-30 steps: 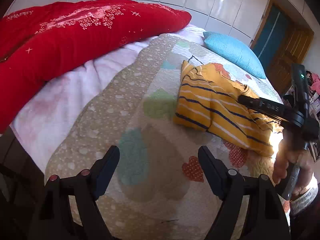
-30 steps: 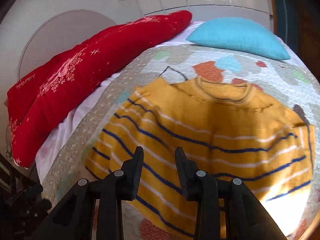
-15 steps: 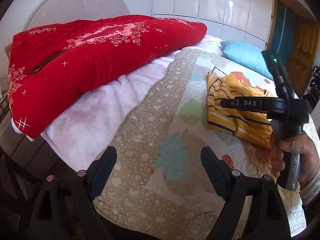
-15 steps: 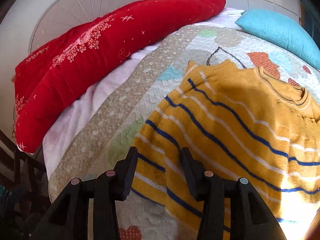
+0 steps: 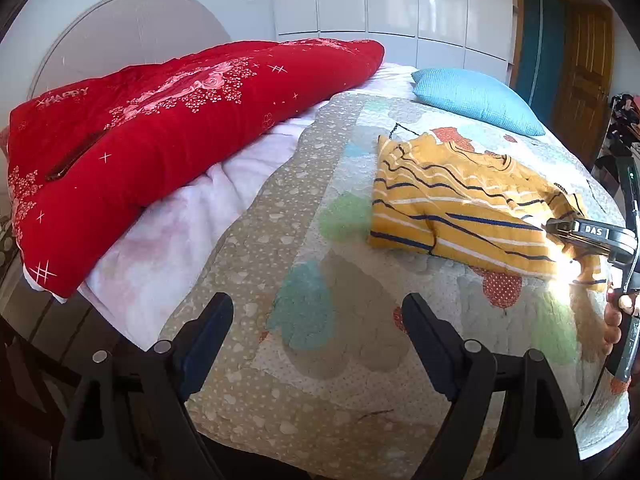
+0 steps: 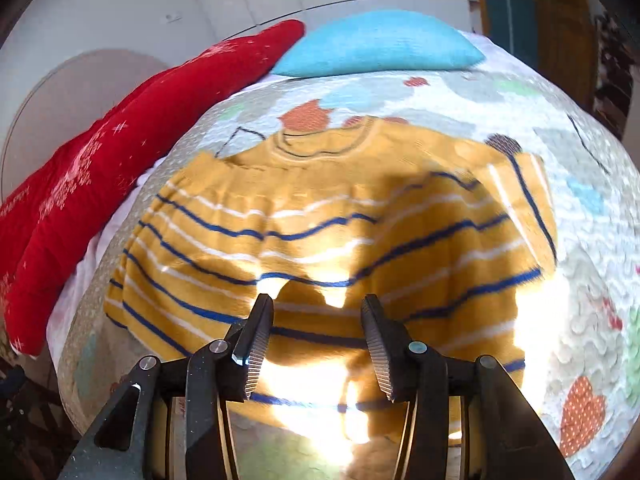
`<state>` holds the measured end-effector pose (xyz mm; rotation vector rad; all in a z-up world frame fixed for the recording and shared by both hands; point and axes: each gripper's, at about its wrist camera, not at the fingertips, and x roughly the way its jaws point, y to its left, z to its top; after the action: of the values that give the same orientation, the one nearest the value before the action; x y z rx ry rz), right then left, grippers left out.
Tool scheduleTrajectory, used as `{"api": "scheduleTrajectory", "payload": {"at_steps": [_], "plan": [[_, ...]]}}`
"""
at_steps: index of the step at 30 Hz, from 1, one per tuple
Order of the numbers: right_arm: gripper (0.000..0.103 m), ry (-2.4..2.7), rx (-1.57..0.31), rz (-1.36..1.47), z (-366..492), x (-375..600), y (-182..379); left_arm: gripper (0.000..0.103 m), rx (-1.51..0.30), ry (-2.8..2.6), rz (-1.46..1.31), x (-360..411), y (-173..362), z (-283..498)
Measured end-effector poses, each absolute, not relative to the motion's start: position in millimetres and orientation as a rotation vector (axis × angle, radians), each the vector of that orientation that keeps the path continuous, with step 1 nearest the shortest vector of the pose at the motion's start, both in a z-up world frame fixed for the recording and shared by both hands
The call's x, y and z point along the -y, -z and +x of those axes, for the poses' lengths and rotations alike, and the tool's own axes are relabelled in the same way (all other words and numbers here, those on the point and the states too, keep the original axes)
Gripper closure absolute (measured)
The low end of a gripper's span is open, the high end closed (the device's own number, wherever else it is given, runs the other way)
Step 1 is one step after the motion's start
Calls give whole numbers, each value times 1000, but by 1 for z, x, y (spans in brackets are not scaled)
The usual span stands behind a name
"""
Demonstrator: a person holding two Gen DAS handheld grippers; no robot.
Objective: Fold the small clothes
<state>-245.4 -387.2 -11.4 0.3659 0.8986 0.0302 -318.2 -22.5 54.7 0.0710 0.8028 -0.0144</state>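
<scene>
A small yellow sweater (image 5: 452,208) with blue and white stripes lies folded on the patterned bedspread (image 5: 328,320); in the right wrist view it (image 6: 320,216) fills the middle, neckline far. My left gripper (image 5: 318,312) is open and empty, held over the bedspread's near left part, well short of the sweater. My right gripper (image 6: 316,304) is open, jaws wide, just above the sweater's near hem, holding nothing. In the left wrist view the right gripper (image 5: 556,226) shows at the right edge, over the sweater's right end, with the hand on its handle.
A red quilt (image 5: 160,128) lies folded along the left of the bed over a pink sheet (image 5: 168,240). A blue pillow (image 5: 476,96) sits at the far end. White wardrobes and a wooden door (image 5: 584,64) stand behind. Bright sunlight glares on the sweater's near hem (image 6: 320,424).
My right gripper has opened wider and swung back to face the sweater's middle and hem. My left gripper has drawn back and turned, showing more of the quilt and room.
</scene>
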Motion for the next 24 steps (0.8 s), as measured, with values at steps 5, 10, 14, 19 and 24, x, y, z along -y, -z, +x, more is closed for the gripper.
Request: {"api": "scheduleTrajectory", "payload": {"at_steps": [5, 10, 14, 19, 24], "plan": [[54, 21, -878, 482, -276, 430, 23, 17, -807, 24, 105, 34, -54, -320], [53, 42, -840, 464, -300, 434, 18, 17, -821, 35, 122, 47, -52, -319], [48, 58, -811, 423, -321, 429, 12, 17, -827, 51, 151, 59, -50, -320], [46, 63, -799, 410, -340, 426, 12, 17, -834, 71, 175, 71, -47, -320], [44, 77, -811, 424, -352, 428, 21, 17, -849, 93, 187, 80, -44, -320]]}}
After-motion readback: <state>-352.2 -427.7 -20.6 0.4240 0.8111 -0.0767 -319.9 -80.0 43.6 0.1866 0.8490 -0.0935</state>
